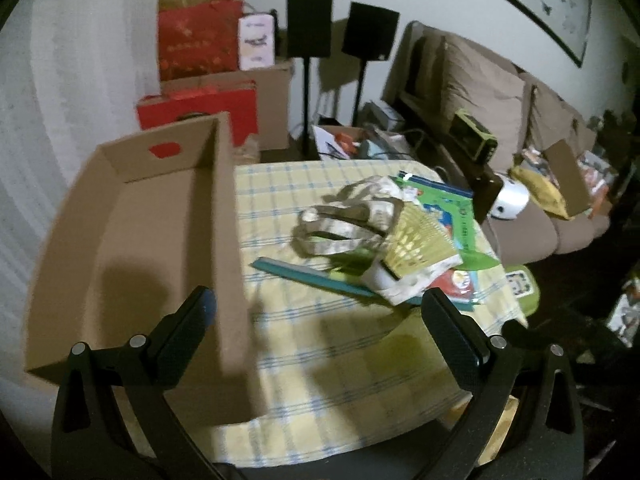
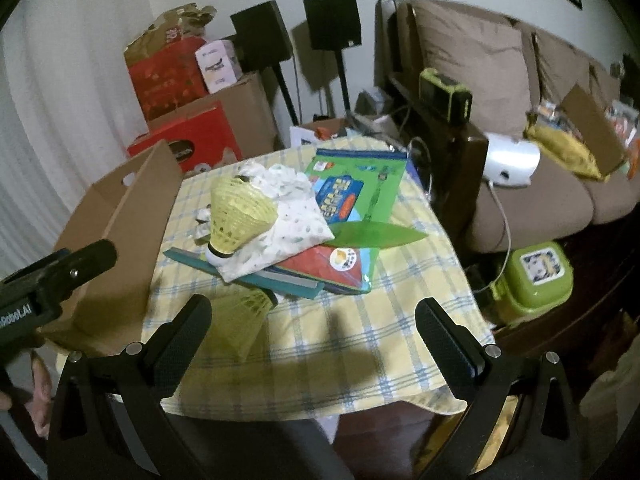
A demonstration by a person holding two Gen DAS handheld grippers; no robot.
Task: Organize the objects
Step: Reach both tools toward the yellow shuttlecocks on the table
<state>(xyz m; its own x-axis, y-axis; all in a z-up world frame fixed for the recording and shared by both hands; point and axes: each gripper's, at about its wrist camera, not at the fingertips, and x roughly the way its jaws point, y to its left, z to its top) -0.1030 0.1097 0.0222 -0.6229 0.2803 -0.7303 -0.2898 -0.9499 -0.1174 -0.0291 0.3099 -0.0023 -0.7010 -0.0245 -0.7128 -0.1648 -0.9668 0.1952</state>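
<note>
An empty cardboard box [image 1: 132, 232] stands on the left of the yellow checked tablecloth [image 1: 320, 360]; it also shows in the right wrist view [image 2: 116, 220]. A pile sits mid-table: a yellow shuttlecock [image 2: 236, 216] on a patterned white cloth bag [image 2: 288, 216], green and red booklets [image 2: 360, 188] and a teal flat piece [image 2: 240, 272]. A second shuttlecock [image 2: 244, 320] lies on the cloth nearer me. My left gripper [image 1: 320, 300] is open and empty, straddling the box's right wall. My right gripper [image 2: 316, 312] is open and empty, short of the pile.
A brown sofa [image 2: 520, 120] with clutter is to the right. Red boxes [image 2: 180, 136] and two black speakers on stands [image 2: 332, 24] are behind the table. A green lidded container [image 2: 536, 276] sits on the floor at the right. The left gripper's body [image 2: 52, 280] shows at the left.
</note>
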